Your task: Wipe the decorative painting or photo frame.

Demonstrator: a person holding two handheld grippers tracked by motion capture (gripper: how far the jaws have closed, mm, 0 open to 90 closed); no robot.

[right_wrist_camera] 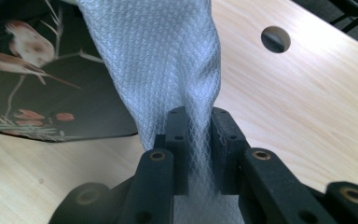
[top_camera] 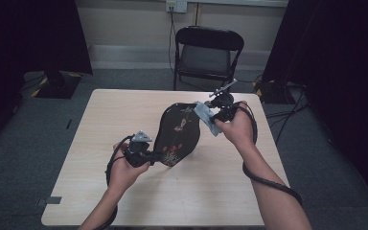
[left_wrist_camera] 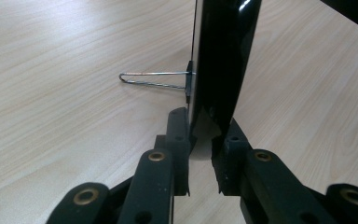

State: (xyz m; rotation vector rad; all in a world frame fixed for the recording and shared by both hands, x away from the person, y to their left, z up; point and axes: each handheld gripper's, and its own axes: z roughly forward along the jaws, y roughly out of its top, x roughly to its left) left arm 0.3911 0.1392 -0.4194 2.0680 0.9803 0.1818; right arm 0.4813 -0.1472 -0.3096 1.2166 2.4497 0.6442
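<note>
A black oval plate (top_camera: 177, 134) painted with birds and flowers stands tilted up off the wooden table (top_camera: 120, 115). My left gripper (top_camera: 152, 155) is shut on its near lower rim. In the left gripper view the plate (left_wrist_camera: 223, 51) shows edge-on between the pads of my left gripper (left_wrist_camera: 205, 142), and a wire hanger (left_wrist_camera: 154, 79) sticks out from its back. My right gripper (top_camera: 216, 116) is shut on a pale blue-white cloth (top_camera: 204, 116) at the plate's upper right edge. In the right gripper view the cloth (right_wrist_camera: 158, 60) hangs from my right gripper (right_wrist_camera: 199, 135) over the painted plate (right_wrist_camera: 37, 93).
A black folding chair (top_camera: 208, 50) stands beyond the table's far edge. A round cable hole (right_wrist_camera: 276, 39) lies in the tabletop past the cloth. Dark curtains flank both sides. Bare tabletop stretches to the left and toward the near edge.
</note>
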